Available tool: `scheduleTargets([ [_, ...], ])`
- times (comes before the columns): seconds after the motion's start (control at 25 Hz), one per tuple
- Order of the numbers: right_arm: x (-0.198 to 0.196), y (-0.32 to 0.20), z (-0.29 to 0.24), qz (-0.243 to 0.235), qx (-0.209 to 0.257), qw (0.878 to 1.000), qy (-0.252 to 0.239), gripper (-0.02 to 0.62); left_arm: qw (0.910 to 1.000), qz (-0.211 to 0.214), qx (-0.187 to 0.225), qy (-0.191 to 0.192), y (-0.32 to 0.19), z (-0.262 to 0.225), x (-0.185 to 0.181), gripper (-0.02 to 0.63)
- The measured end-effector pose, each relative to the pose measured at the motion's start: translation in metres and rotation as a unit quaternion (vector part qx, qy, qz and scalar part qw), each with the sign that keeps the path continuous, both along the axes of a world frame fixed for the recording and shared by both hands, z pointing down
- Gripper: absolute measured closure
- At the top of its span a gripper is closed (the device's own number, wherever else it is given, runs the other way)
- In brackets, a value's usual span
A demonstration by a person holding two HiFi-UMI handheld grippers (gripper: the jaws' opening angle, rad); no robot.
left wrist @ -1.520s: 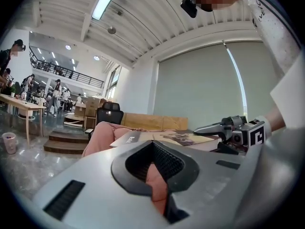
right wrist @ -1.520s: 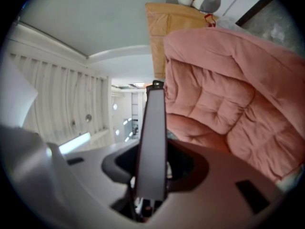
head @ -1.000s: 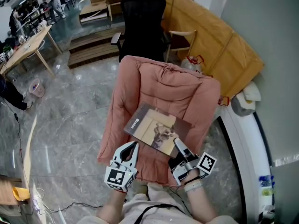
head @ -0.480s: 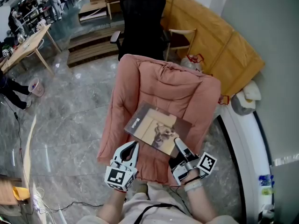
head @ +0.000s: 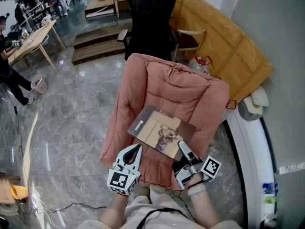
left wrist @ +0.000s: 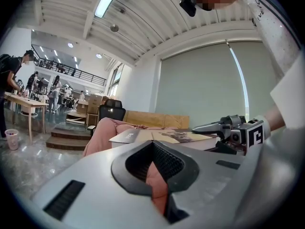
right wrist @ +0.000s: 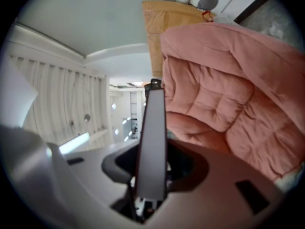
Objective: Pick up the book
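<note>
A thin book (head: 159, 132) with a tan cover and an animal picture lies flat over the seat of the pink armchair (head: 176, 89). My right gripper (head: 182, 148) is shut on the book's near right corner. In the right gripper view the book's edge (right wrist: 151, 142) stands between the jaws. My left gripper (head: 135, 151) hovers at the seat's front left, a short way from the book's near edge, shut and holding nothing. The left gripper view shows the book (left wrist: 162, 136) level, with the right gripper (left wrist: 202, 127) at its right end.
A black office chair (head: 150, 23) and cardboard sheets (head: 224, 42) stand behind the armchair. A plush toy (head: 252, 104) rests on a white curved ledge (head: 250, 147) to the right. Wooden steps (head: 95, 46) and a table (head: 28, 42) with people lie far left. Cables (head: 47, 209) trail on the marble floor.
The head view has shifted slightly. Both grippers and the book keep their places.
</note>
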State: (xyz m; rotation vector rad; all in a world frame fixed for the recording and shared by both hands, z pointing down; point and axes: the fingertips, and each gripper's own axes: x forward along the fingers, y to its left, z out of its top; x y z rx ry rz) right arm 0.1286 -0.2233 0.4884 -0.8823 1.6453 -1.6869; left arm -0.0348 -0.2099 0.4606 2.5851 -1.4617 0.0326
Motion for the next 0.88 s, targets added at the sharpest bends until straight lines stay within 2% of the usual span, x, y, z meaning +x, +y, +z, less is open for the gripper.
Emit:
scheduleTargets([
  [0.88, -0.0021, -0.0009, 0.0038, 0.004, -0.016, 1.000, -0.011, 0.436, 1.0000, 0.003, -0.005, 0.002, -0.0021, 0.0021, -0.0020, 0.584],
])
